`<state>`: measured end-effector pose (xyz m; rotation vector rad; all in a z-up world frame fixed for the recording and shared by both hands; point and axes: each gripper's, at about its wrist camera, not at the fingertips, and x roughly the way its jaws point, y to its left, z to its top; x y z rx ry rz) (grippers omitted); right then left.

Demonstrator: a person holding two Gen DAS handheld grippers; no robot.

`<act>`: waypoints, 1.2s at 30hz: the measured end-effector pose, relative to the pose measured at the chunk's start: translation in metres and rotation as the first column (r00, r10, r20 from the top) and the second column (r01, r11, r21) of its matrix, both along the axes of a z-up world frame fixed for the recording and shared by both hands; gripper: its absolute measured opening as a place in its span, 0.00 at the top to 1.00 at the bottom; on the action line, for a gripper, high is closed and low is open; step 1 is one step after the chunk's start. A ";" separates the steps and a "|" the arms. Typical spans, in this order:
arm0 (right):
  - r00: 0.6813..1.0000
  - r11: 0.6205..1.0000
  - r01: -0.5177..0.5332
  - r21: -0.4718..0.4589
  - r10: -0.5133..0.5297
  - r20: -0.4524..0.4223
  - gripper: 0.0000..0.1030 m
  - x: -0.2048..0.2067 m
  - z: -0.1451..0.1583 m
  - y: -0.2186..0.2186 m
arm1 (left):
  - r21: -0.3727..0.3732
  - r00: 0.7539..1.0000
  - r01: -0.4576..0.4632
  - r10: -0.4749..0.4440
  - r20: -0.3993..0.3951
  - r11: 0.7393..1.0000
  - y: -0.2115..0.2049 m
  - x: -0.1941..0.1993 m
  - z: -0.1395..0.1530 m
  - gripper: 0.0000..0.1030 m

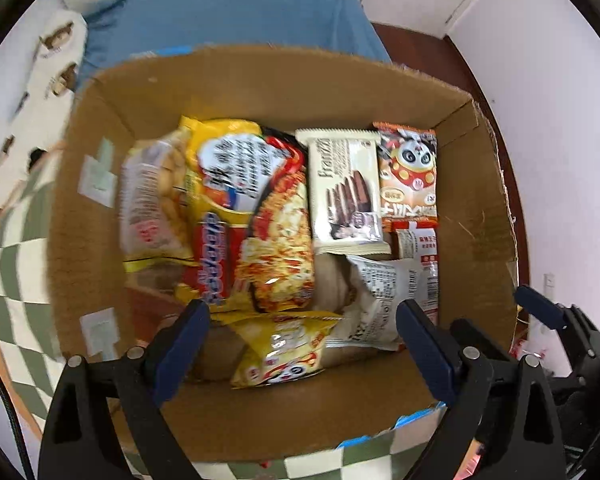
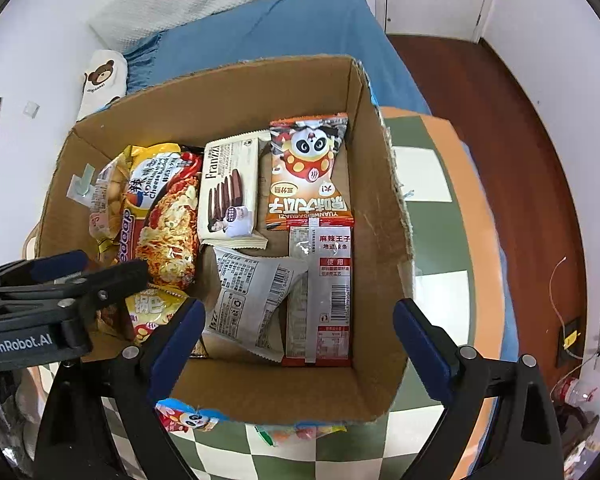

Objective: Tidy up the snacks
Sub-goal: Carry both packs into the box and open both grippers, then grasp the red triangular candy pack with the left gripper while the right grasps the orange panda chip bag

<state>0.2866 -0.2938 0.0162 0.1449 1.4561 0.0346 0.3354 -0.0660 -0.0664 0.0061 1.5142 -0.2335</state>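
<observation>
An open cardboard box (image 1: 260,80) (image 2: 240,92) holds several snack packs lying flat: a yellow-red noodle pack (image 1: 260,216) (image 2: 168,216), a cream wafer pack (image 1: 344,192) (image 2: 230,192), an orange panda pack (image 1: 410,176) (image 2: 310,172), a white packet (image 1: 388,300) (image 2: 252,300), a red-edged strip pack (image 2: 328,292) and a small yellow packet (image 1: 288,348) (image 2: 156,308). My left gripper (image 1: 304,312) hangs open above the yellow packet, holding nothing. My right gripper (image 2: 299,308) is open over the white packet and strip pack, also holding nothing. The two grippers sit side by side over the box.
The box stands on a green-and-white checkered tabletop (image 2: 432,240). More snack wrappers (image 2: 188,418) poke out under its near wall. A blue blanket (image 2: 280,28) and a bear-print cushion (image 2: 100,80) lie behind; dark wooden floor (image 2: 500,120) is to the right.
</observation>
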 end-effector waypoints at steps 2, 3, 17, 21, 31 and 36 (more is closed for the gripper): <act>1.000 1.000 -0.010 -0.005 0.010 0.022 0.06 -0.006 0.008 0.002 | 0.020 0.999 -0.005 0.004 0.050 1.000 0.006 -0.008 0.016 0.07; 0.999 1.000 -0.012 -0.009 0.013 0.033 0.06 -0.009 0.013 0.002 | 0.028 0.997 -0.007 0.004 0.077 1.000 0.008 -0.011 0.023 0.07; 0.962 0.997 -0.013 -0.072 0.032 0.270 0.06 -0.081 0.098 0.009 | 0.064 0.934 -0.061 0.034 0.355 0.996 0.025 -0.097 0.088 0.07; 0.944 0.996 -0.014 -0.083 0.040 0.328 0.03 -0.106 0.124 0.014 | 0.043 0.905 -0.075 0.050 0.422 0.996 0.031 -0.123 0.113 0.07; 0.893 0.996 0.018 -0.093 0.026 0.450 0.02 -0.160 0.176 0.021 | 0.030 0.843 -0.109 0.076 0.533 0.994 0.037 -0.175 0.156 0.07; 0.902 0.999 0.033 -0.035 -0.015 0.431 0.02 -0.170 0.172 0.017 | 0.036 0.839 -0.123 0.084 0.538 0.992 0.040 -0.182 0.156 0.07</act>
